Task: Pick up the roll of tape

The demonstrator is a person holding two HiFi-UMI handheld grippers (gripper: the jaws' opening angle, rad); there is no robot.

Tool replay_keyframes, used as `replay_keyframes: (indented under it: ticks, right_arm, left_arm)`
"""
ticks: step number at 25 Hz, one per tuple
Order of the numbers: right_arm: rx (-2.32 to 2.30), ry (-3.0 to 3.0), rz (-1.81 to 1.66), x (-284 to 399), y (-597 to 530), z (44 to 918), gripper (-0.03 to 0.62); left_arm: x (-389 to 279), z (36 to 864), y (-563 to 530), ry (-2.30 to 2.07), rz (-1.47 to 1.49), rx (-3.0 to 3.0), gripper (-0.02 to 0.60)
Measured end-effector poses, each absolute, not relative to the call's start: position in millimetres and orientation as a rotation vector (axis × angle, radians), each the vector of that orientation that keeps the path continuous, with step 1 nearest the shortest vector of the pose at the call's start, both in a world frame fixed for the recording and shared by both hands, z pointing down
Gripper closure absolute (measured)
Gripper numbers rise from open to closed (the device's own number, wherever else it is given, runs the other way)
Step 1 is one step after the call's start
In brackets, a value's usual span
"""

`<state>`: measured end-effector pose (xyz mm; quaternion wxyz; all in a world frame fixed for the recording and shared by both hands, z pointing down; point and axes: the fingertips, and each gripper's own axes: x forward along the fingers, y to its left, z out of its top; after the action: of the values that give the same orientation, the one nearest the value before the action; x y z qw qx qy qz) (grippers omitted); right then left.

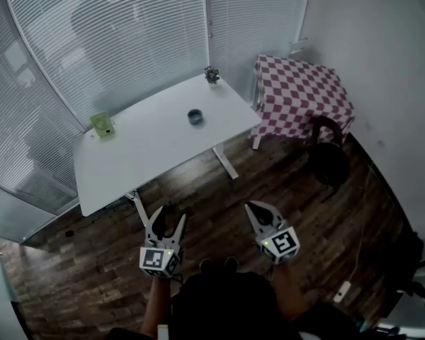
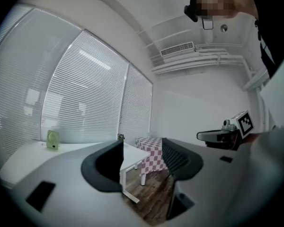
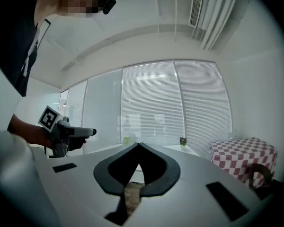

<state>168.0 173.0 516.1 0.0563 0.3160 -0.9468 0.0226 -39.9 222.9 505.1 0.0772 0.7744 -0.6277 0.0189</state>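
The dark ring-shaped roll of tape (image 1: pixel 195 117) is parked mid white worktop (image 1: pixel 149 154), well apart from both grippers, with bare wood floor (image 1: pixel 212 197) in between. The left gripper (image 1: pixel 170 218) jaws are spread wide and empty, and the right gripper (image 1: pixel 255 210) jaws are pressed together. A small green gadget (image 1: pixel 103 125) is sat at the worktop's far left.

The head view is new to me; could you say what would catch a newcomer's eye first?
The white table by the blinds stands out, with the dark tape near its middle and a green thing at its left corner. Right of it hangs a red-checked cloth. At the bottom, the left gripper is open and the right gripper shut, both empty.
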Motion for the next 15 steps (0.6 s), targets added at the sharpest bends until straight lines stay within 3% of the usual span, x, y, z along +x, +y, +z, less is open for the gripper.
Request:
replay_keyframes:
  ticks: [15]
  right_arm:
    - [0.972, -2.832, 0.097, 204.1, 163.2, 548.2, 0.586]
  left_arm:
    - [-25.2, 520.5, 239.9, -1.948, 0.082, 2.263, 0.328]
